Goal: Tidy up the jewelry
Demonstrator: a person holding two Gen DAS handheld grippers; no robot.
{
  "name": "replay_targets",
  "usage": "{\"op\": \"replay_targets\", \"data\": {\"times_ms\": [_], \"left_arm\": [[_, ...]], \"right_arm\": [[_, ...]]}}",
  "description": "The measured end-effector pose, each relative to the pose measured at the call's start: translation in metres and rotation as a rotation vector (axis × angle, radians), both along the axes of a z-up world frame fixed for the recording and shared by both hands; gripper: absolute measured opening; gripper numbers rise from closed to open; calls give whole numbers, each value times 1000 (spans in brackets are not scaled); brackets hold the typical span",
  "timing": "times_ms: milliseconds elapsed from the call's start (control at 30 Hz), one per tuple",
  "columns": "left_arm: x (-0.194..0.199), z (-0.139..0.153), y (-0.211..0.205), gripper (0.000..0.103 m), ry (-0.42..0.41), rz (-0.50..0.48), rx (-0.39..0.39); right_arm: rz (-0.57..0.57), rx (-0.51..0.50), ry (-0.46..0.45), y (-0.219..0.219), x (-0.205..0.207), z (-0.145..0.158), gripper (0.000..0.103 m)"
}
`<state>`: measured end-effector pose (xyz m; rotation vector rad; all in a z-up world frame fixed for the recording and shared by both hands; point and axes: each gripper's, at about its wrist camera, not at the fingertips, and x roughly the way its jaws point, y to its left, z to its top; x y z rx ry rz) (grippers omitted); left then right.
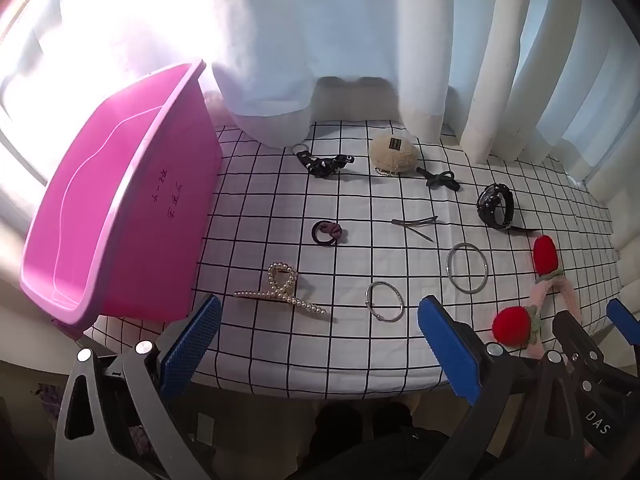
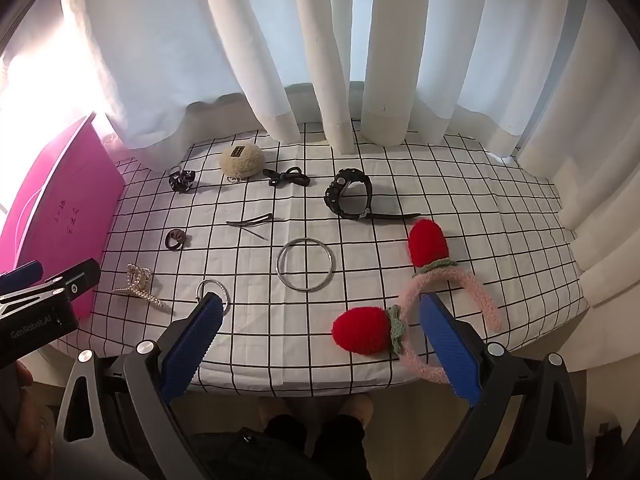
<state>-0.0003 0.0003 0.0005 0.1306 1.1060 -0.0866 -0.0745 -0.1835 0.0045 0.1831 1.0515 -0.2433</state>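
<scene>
Both grippers hovering at near table edge, jaws wide, nothing held.
Left gripper (image 1: 320, 328): pearl clip (image 1: 280, 290) and small bangle (image 1: 385, 301) just ahead, pink bin (image 1: 132, 216) ahead-left. Right gripper (image 2: 320, 336): strawberry headband (image 2: 432, 304) partly between fingers, untouched; large bangle (image 2: 305, 264) ahead.

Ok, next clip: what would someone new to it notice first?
Probably the big bright pink plastic tub standing at the left edge of the black-and-white checked tablecloth, glowing in the window light. Next, the fluffy pink headband with two red plush strawberries near the front right edge, just ahead of the right gripper, whose jaws are open and empty.
</scene>
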Motion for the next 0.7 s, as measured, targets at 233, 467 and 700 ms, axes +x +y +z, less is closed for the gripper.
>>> {"op": "replay_targets", "data": {"times_ms": [233, 467, 700], "left_arm": [[0, 1, 5, 97, 8, -8, -4], [4, 1, 8, 97, 6, -10, -6], [2, 0, 3, 97, 1, -2, 0]], "right_arm": [[-1, 0, 2, 0, 0, 0, 94], [-2, 1, 0, 0, 0, 0, 94], [-3, 3, -2, 0, 0, 0, 94]]}}
